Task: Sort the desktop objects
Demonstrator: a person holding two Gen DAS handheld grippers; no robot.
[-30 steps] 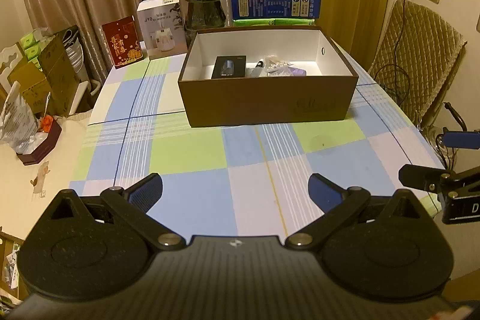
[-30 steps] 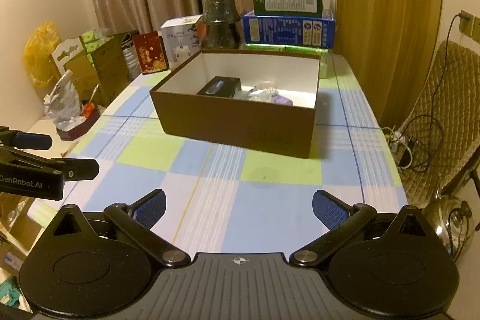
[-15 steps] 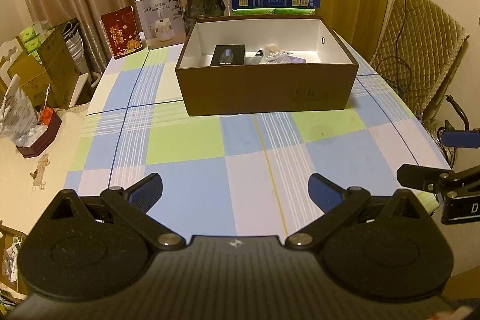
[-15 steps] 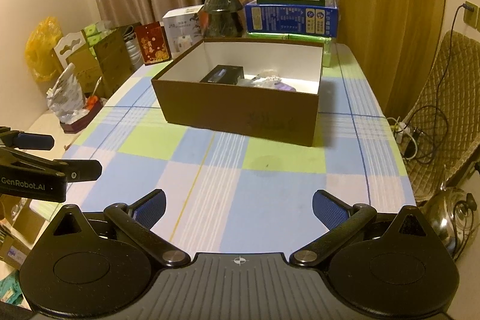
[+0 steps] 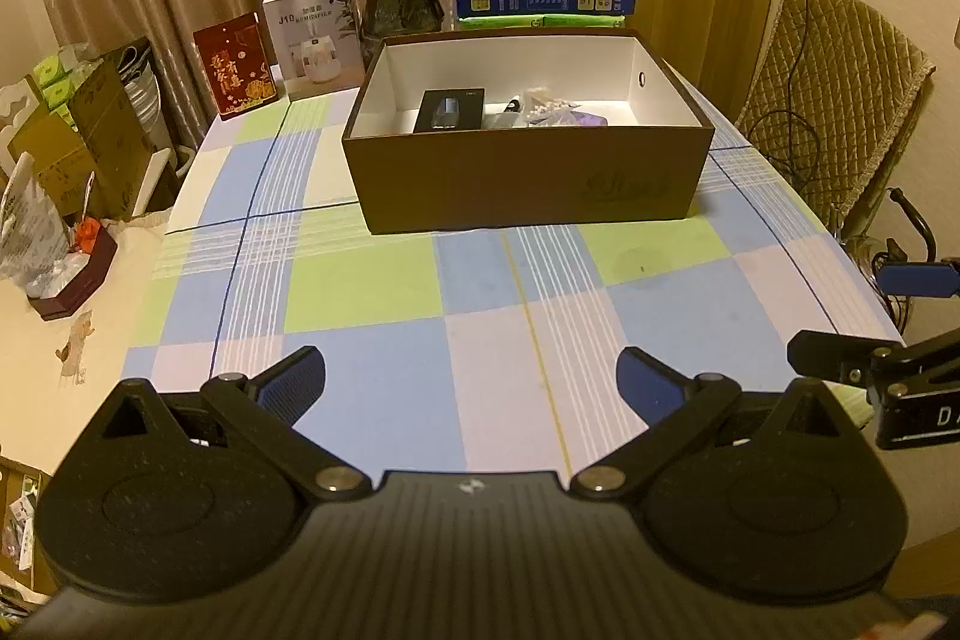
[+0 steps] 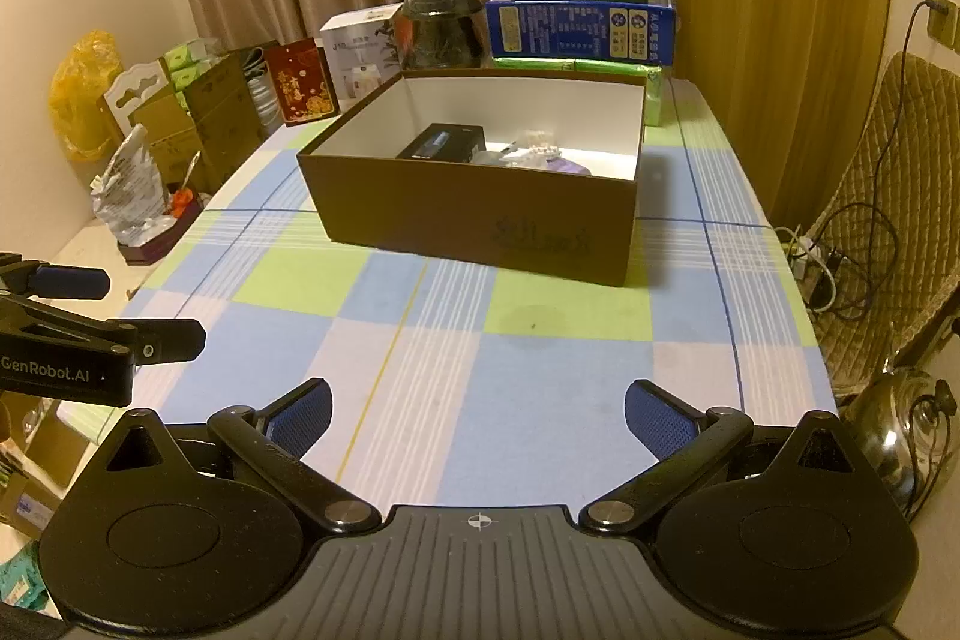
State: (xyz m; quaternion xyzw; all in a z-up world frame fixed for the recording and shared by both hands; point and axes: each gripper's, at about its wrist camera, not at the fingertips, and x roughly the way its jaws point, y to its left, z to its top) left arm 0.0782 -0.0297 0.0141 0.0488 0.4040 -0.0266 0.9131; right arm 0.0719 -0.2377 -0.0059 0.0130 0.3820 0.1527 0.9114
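Left gripper: jaws wide apart, holding nothing, above the desk near edge
Right gripper: likewise spread, nothing held
Brown box: mid-desk, long axis across the view, open top up; inside, black case, long axis front to back, with small packets just beside it
Step, as judged: sorting looks finished; keep both grippers clear of the box when retiring
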